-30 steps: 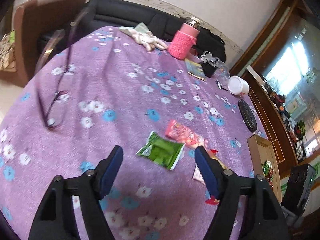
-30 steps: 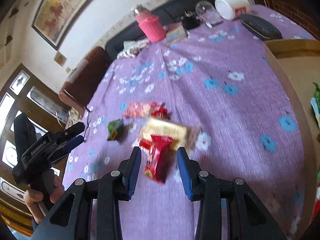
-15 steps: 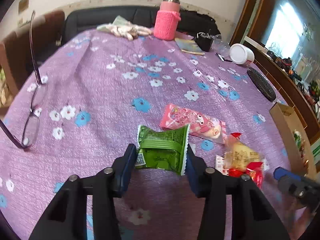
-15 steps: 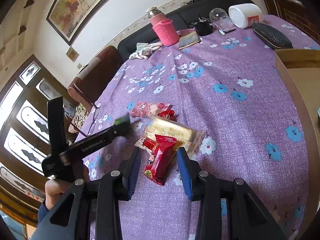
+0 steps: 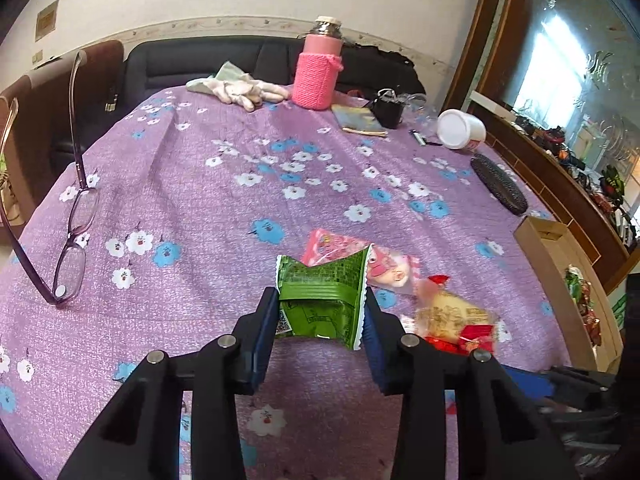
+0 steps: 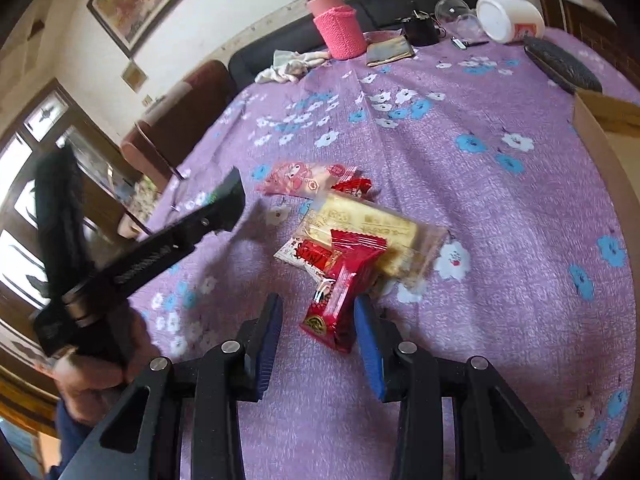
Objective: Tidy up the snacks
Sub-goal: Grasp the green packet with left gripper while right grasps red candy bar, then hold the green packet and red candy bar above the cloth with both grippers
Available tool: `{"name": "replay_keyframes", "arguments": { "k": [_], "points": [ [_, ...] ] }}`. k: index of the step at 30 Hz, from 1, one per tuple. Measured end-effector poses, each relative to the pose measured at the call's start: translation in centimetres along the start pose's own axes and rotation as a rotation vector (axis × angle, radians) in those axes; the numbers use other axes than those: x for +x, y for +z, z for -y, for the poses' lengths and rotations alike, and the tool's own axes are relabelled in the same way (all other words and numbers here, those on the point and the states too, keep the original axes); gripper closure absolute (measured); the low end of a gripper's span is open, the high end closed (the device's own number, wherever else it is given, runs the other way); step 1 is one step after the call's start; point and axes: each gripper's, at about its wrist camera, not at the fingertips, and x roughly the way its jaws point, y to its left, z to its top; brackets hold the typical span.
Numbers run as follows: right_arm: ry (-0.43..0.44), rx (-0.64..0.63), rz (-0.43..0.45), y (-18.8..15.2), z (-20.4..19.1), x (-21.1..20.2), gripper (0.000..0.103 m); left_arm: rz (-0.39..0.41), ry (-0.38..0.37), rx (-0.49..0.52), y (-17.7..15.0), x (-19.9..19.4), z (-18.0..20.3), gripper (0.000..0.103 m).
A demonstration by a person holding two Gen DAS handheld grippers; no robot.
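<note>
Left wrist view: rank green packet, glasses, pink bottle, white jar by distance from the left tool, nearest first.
1. Green packet, pinched in the left tool.
2. Glasses, left edge of the table.
3. White jar, far right, on its side.
4. Pink bottle, far edge, centre; close to the jar's rank.

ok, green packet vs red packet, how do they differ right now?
Grip: the left gripper, its jaws just closing, pinches the green packet between both pads; the red packet sits between the right gripper's pads with a gap on one side, grip unclear. Shape: the green packet is wide and crumpled, the red packet narrow and smooth. Both are sealed snack packets.
</note>
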Motion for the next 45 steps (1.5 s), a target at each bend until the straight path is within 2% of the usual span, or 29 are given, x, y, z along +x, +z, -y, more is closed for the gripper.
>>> {"name": "replay_keyframes", "arguments": {
  "k": [3, 4, 10, 14, 23, 29, 37, 42, 45],
  "points": [
    [-0.064, -0.047, -0.004, 0.1, -0.8, 1.1, 0.065, 0.012, -0.004, 0.005, 0.0, -0.4, 0.3, 0.064],
    [-0.083, -0.05, -0.007, 0.1, -0.7, 1.3, 0.074, 0.014, -0.004, 0.005, -0.1, -0.5, 0.3, 0.064],
    [-0.076, -0.081, 0.05, -0.2, -0.3, 0.1, 0.082, 0.012, -0.008, 0.028, -0.4, -0.4, 1.0, 0.064],
    [-0.074, -0.087, 0.103, -0.1, 0.2, -1.4, 0.082, 0.023, -0.015, 0.05, -0.6, -0.5, 1.8, 0.064],
    [-0.042, -0.117, 0.079, -0.1, 0.0, -1.1, 0.079, 0.013, -0.002, 0.076, -0.8, 0.0, 2.5, 0.064],
    [-0.087, -0.163, 0.065, -0.5, -0.7, 0.0, 0.079, 0.013, -0.003, 0.076, -0.9, 0.0, 2.4, 0.064],
    [-0.102, -0.184, 0.047, -0.7, -0.8, 0.5, 0.076, 0.015, -0.002, 0.074, -0.9, -0.1, 2.5, 0.064],
    [-0.147, -0.219, 0.062, -1.0, -1.2, 0.6, 0.078, 0.016, -0.003, 0.075, -0.9, -0.1, 2.4, 0.064],
    [-0.135, -0.212, 0.093, -0.9, -1.2, -0.3, 0.081, 0.023, -0.003, 0.08, -0.9, -0.3, 2.5, 0.064]
  ]
}}
